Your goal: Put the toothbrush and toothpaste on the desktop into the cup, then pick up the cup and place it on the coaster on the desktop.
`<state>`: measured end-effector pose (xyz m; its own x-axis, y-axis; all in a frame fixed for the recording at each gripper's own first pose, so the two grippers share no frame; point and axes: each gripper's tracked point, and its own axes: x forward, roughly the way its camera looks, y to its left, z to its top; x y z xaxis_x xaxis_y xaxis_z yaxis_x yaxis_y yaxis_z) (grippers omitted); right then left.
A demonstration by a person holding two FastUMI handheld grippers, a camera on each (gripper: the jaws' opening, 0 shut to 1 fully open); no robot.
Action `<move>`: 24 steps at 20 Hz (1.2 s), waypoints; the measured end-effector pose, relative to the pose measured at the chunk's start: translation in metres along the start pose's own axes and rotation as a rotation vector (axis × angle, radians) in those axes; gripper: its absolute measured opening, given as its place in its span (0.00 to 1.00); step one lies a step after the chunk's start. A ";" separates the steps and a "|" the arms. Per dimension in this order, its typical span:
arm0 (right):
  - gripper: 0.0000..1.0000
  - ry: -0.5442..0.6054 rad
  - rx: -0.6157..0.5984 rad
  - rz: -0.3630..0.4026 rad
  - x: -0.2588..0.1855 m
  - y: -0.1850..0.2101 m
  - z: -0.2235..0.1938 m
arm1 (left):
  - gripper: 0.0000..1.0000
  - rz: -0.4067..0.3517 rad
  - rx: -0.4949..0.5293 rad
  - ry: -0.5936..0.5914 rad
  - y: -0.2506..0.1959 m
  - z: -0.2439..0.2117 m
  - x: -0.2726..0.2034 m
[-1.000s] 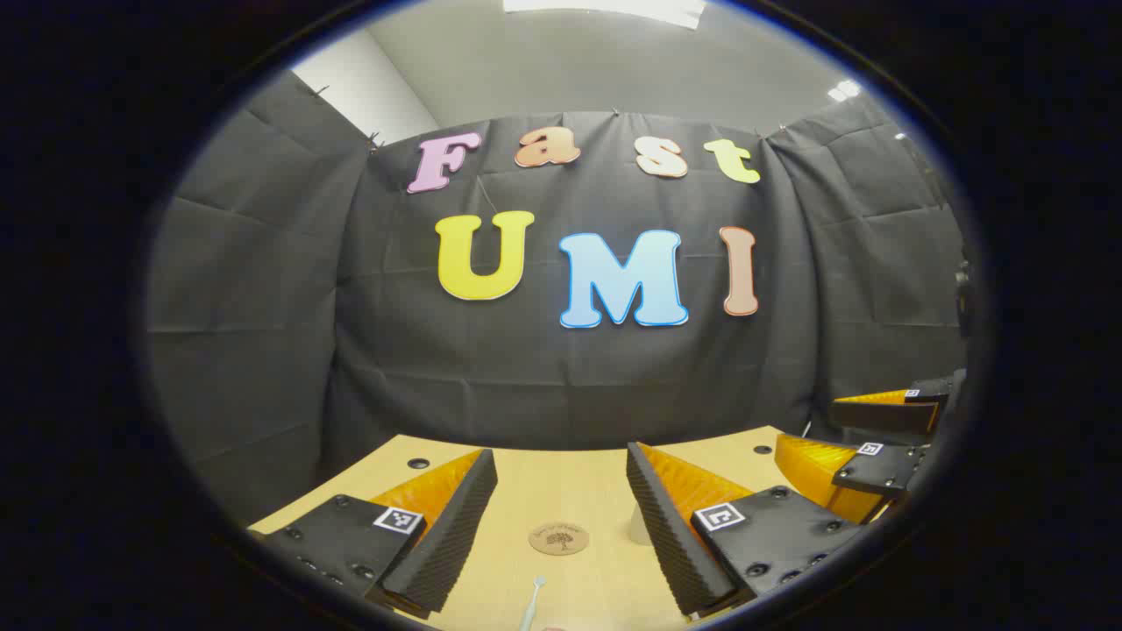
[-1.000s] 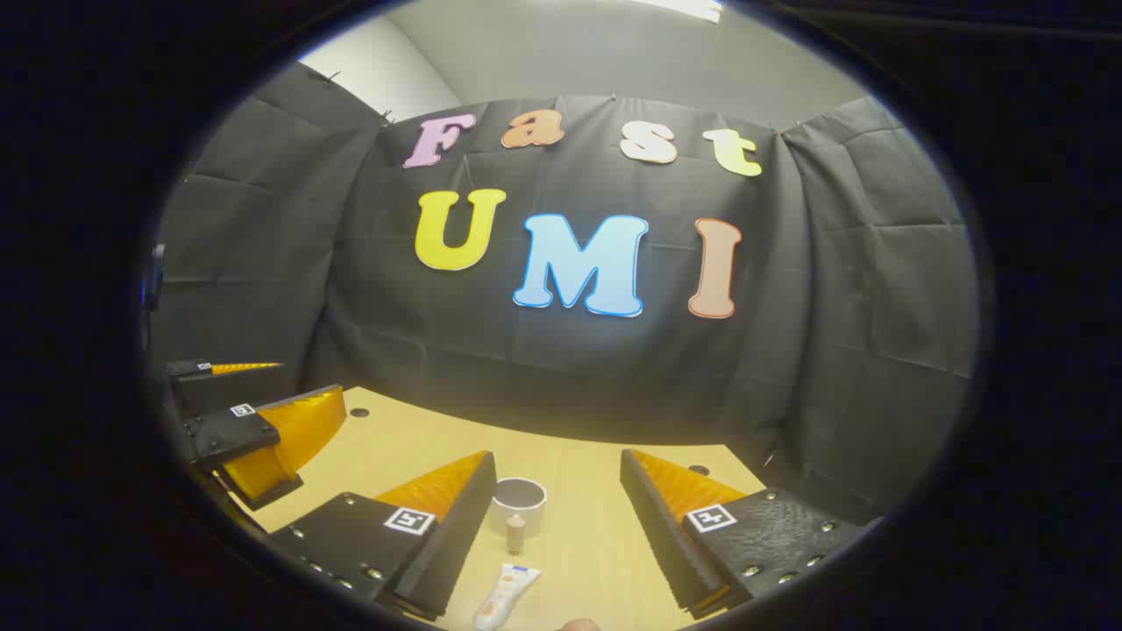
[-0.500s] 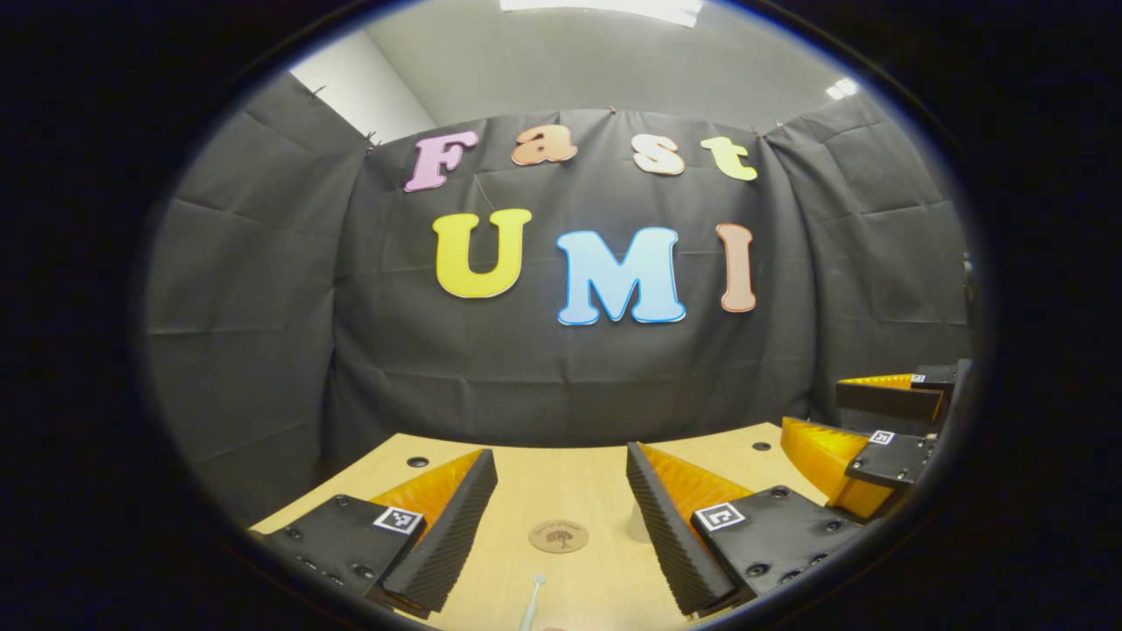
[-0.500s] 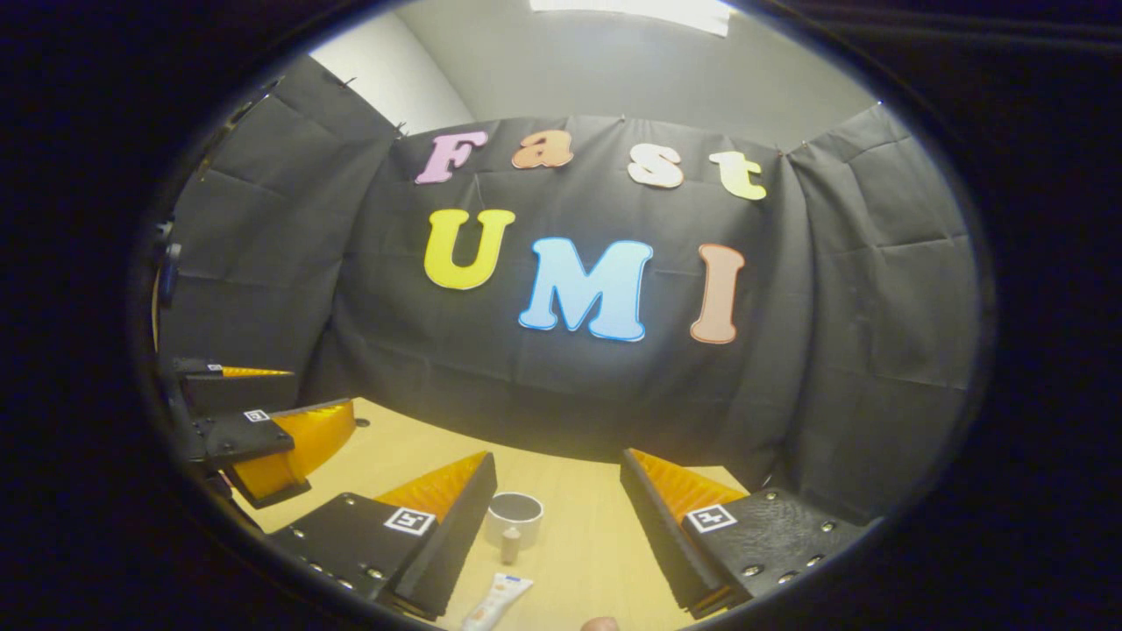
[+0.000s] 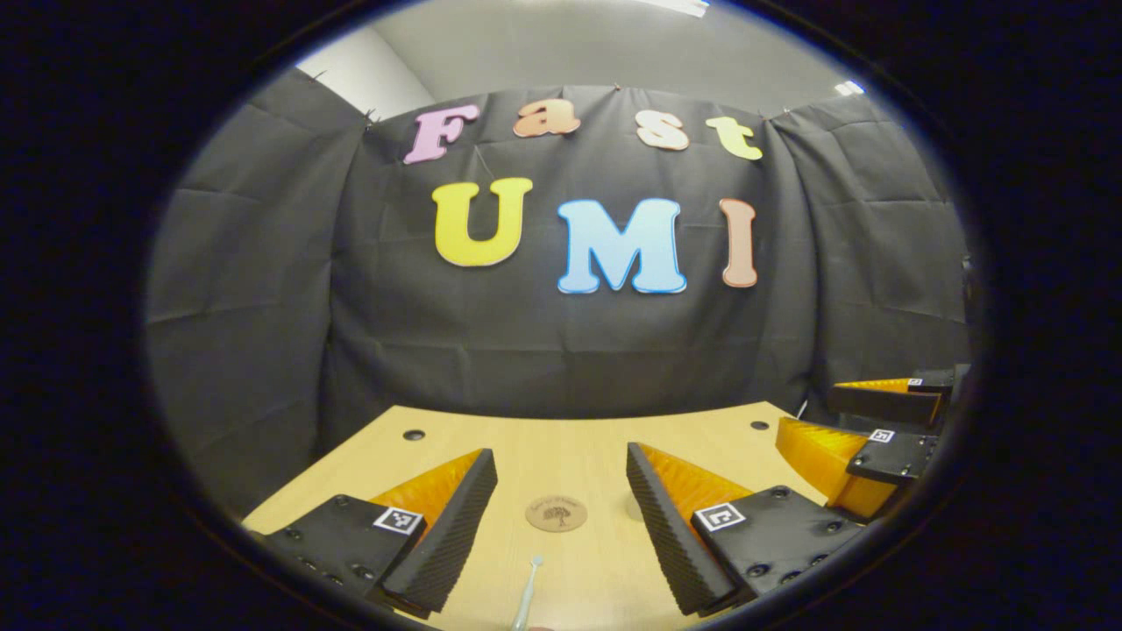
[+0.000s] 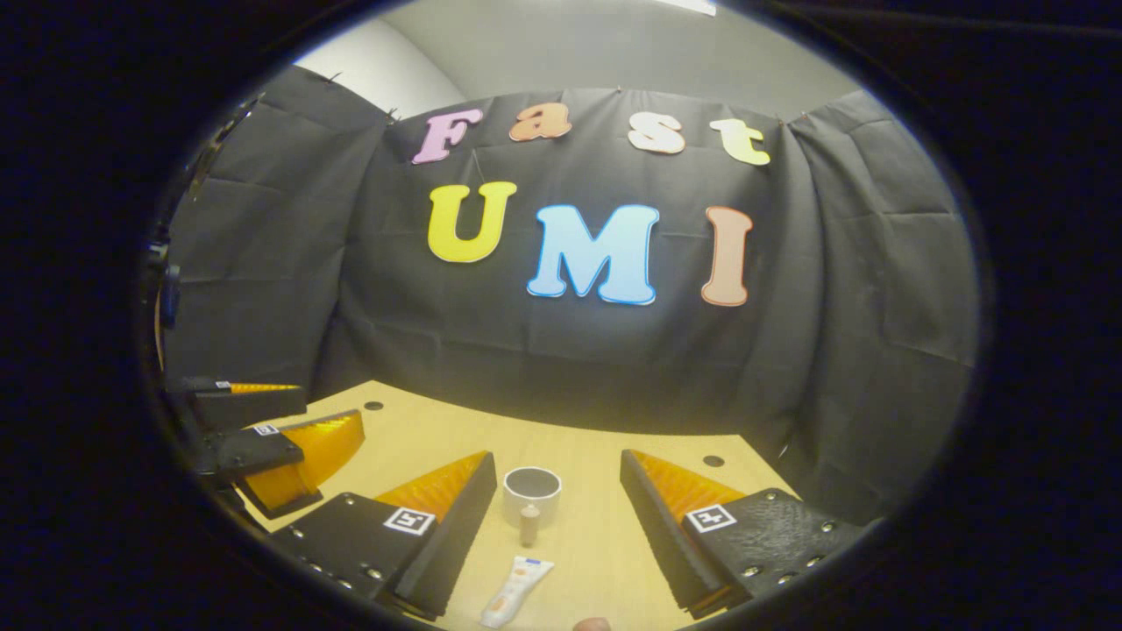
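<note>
We hold both tongs low over the pale wooden table (image 5: 561, 438), released and grasping nothing, fingers spread wide so each frames its first target.

In the left gripper view, the left tongs (image 5: 561, 517) point toward twelve o'clock. The round brown wooden coaster (image 5: 557, 514) lies flat between the fingertips, and at six o'clock, nearer us, the head and slim neck of the pale toothbrush (image 5: 529, 592) lie on the table; the handle runs out of sight. At three o'clock the right tongs (image 5: 855, 438) hover, also spread.

In the right gripper view, the right tongs (image 6: 558, 526) look toward the white cylindrical cup (image 6: 531, 492), which stands upright at twelve o'clock with its dark mouth open. A small brownish peg-like thing (image 6: 529, 524) stands just in front of it; we cannot tell what it is. At six o'clock the white squeezable toothpaste tube (image 6: 517, 592) lies flat, aslant, cap end toward the cup. At nine o'clock the left tongs (image 6: 263, 438) hover above the table edge.

We judge that nothing is loaded yet: toothbrush and toothpaste lie on the table, the cup stands off the coaster. Each tool sits nearest one item, so a descent onto toothbrush and tube seems next.
</note>
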<state>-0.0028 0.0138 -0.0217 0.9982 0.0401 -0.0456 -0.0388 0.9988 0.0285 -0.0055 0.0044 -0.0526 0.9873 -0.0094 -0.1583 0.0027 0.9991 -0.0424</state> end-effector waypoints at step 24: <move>0.90 0.820 0.221 0.046 0.028 0.038 -0.190 | 0.98 0.003 -0.034 0.851 0.028 -0.205 0.016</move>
<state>0.0147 0.0584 -0.2119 0.6425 0.1728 -0.7465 0.0163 0.9709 0.2389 -0.0217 0.0237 -0.2586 0.5313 -0.0483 -0.8458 -0.0179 0.9975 -0.0682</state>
